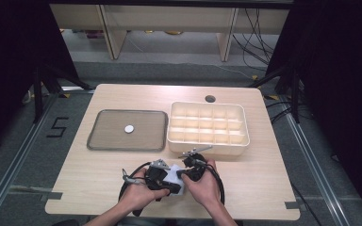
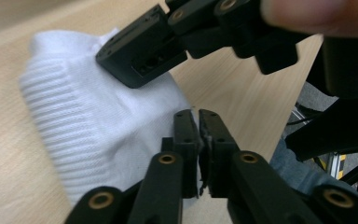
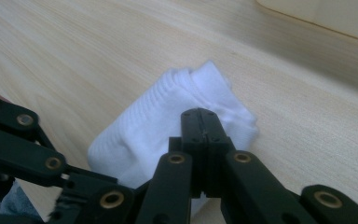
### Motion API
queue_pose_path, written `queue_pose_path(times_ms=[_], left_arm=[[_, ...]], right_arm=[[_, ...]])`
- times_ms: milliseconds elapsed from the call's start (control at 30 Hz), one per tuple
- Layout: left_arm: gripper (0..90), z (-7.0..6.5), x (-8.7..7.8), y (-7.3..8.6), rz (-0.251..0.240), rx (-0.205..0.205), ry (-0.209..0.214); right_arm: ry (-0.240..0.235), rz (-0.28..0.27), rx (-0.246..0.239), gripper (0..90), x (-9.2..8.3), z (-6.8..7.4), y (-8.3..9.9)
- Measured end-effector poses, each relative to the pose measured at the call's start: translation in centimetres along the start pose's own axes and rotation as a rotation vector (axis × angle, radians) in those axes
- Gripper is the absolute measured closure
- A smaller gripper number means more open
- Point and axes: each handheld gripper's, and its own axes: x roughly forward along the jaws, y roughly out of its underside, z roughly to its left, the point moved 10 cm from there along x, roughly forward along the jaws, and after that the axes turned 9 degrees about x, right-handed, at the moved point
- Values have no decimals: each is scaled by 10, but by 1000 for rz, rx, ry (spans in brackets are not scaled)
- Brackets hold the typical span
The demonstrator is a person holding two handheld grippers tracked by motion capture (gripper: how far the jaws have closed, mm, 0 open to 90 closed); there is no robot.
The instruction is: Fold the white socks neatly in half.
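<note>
- Here the step in hand looks like folding or bundling the white ribbed knitted sock (image 1: 175, 179), which lies on the pale wooden surface (image 1: 99, 174) just in front of the cream compartmented plastic box (image 1: 208, 126), towards the person's edge.
- The left gripper (image 2: 198, 122) sits at the sock's edge, its jaws parted by a narrow slit; a wisp of white fabric may sit between them, though the blur makes that hard to confirm.
- The right gripper (image 3: 199, 122) has its jaws pressed fully together, with no fold visibly caught in them; the tips rest against the sock's bunched end on the box side.
- Left of the box, apart from the sock, lies a grey rounded rectangular tray (image 1: 108, 139) carrying a small white disc (image 1: 129, 128).
- Next, I judge, one pair of jaws must open and take a firm bite on the bundle, so it can be lifted towards a compartment of the box.
</note>
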Motion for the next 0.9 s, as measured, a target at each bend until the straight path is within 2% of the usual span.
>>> queue_pose_path(times_ms=[67,133,167,233,267,300,333,367,400,500,533,633,667,700,733,900], left_arm=[[759,3,-12,-3,-10,8,-9],[693,9,-23,-6,-17,10,-38],[653,9,-23,-6,-17,10,-38],[584,26,-34,-11,-27,-17,-65],[557,31,-34,-12,-31,-26,-85],[530,31,-34,-12,-31,-26,-85],[516,39,-34,-11,-4,-38,-86],[504,39,-34,-11,-4,-38,-86],[488,46,-28,-10,10,-73,-81],[475,53,-22,-8,27,-83,-81],[466,56,-22,-7,34,-89,-93],[438,60,-21,-7,37,-89,-99],[433,62,-19,-7,29,-109,-90],[431,64,-20,-6,41,-112,-100],[425,63,-18,-7,35,-119,-83],[413,63,-14,-5,53,-140,-84]], right_arm=[[1,-7,-9,900,0,0,-1],[6,-1,8,900,0,1,0],[4,2,14,900,-1,2,1],[3,2,13,900,-1,2,1],[-9,-7,-12,900,-1,1,-1],[-9,-7,-12,900,-1,1,-1],[-2,-4,13,881,-2,1,0],[-2,-4,13,881,-2,1,0],[-22,-38,6,846,-6,4,-4],[-22,-76,24,848,-18,8,-9],[-16,-59,20,849,-21,7,-8],[-21,-57,14,855,-27,10,-7],[-10,-46,15,857,-30,9,-4],[0,-39,20,859,-31,7,-2],[-3,-34,30,862,-31,7,1],[-2,-10,34,863,-28,4,10]])
